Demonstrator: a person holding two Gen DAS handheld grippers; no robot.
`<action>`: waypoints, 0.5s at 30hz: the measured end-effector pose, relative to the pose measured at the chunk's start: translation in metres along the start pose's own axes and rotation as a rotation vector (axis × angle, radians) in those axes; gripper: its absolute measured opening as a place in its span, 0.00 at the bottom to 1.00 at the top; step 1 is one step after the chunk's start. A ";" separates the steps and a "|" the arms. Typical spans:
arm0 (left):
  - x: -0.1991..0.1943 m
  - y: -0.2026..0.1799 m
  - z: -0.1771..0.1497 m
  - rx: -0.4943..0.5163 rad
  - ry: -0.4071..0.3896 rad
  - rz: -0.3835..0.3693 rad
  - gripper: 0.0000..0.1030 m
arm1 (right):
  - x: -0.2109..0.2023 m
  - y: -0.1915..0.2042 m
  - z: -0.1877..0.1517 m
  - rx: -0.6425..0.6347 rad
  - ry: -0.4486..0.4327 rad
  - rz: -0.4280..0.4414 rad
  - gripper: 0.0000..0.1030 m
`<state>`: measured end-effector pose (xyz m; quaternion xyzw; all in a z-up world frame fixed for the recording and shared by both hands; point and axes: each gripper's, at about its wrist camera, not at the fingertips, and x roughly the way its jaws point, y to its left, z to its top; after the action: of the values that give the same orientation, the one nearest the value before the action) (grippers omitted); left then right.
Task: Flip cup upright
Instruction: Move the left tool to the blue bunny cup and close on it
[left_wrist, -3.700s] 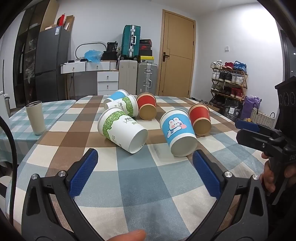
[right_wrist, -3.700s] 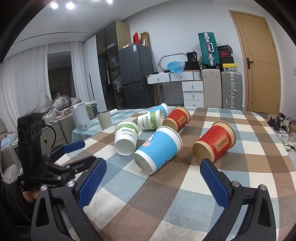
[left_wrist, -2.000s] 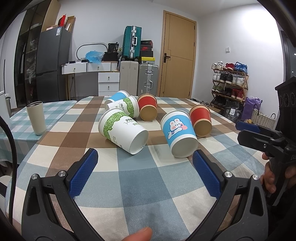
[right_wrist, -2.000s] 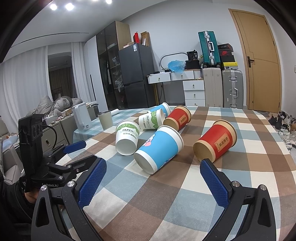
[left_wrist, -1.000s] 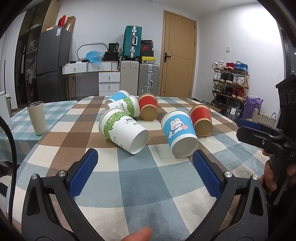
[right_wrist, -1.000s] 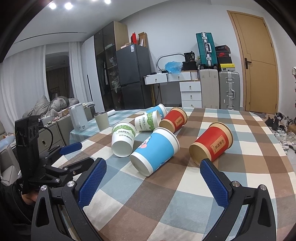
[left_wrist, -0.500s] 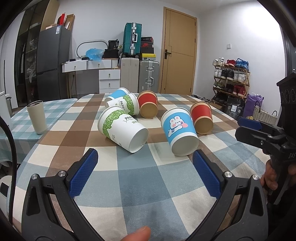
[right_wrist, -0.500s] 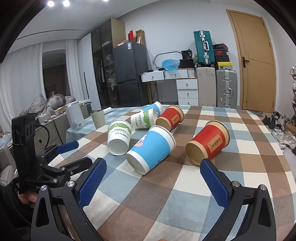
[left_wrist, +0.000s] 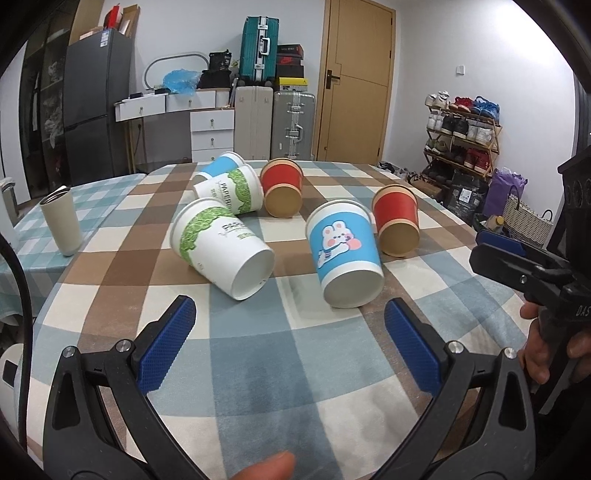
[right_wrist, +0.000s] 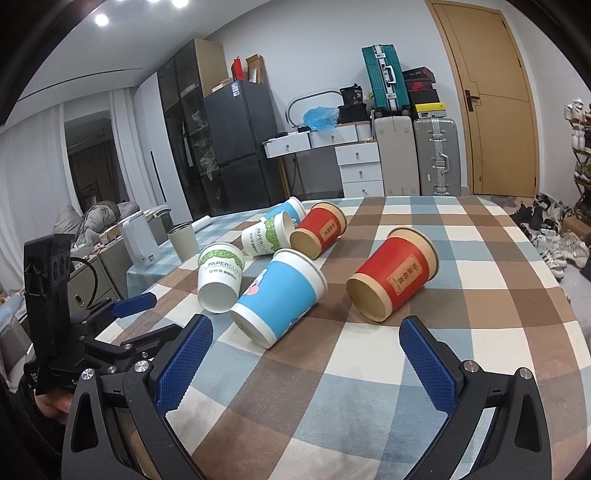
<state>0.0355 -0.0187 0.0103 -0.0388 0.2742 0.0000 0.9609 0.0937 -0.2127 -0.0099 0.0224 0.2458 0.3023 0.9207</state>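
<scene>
- Nearest of all, the left gripper (left_wrist: 290, 338) has its blue pads spread wide with nothing between them, low over the checked tablecloth (left_wrist: 258, 369); the right gripper (right_wrist: 304, 356) is just as wide and just as empty
- Just beyond both sets of fingers lies the blue rabbit cup (left_wrist: 343, 254), on its side on the cloth, its closed base toward the grippers and its open mouth away
- Its long axis runs roughly along the left gripper's line of sight, a little right of centre there; in the right wrist view the same cup sits left of centre, axis slanted, base nearest the left pad (right_wrist: 183, 365)
- Neither gripper touches it; it seems about equally near to both, so either could take it, I judge
- Gripping across the cup's width and tipping the mouth up looks like the move needed
- Beside it to the left is a green-print white cup (left_wrist: 221, 247), also lying base forward, close to the blue one but apart
- To the right and slightly behind is a red cup (left_wrist: 397, 219) on its side, near the blue one; contact cannot be told
- Farther back, three more cups lie clustered: white-green, blue and red (left_wrist: 282, 186)
- Off to the far left a grey tumbler (left_wrist: 61, 219) stands upright on a second table
</scene>
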 end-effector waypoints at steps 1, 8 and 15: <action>0.004 -0.003 0.003 0.006 0.011 -0.001 0.99 | -0.001 -0.003 0.001 0.011 0.003 -0.006 1.00; 0.031 -0.025 0.016 0.038 0.081 -0.031 0.99 | -0.002 -0.012 0.003 0.035 0.014 -0.026 1.00; 0.063 -0.034 0.028 0.023 0.148 -0.040 0.97 | -0.004 -0.015 0.004 0.045 0.012 -0.034 1.00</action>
<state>0.1049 -0.0519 0.0037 -0.0333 0.3435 -0.0252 0.9382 0.1009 -0.2271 -0.0079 0.0372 0.2586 0.2809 0.9235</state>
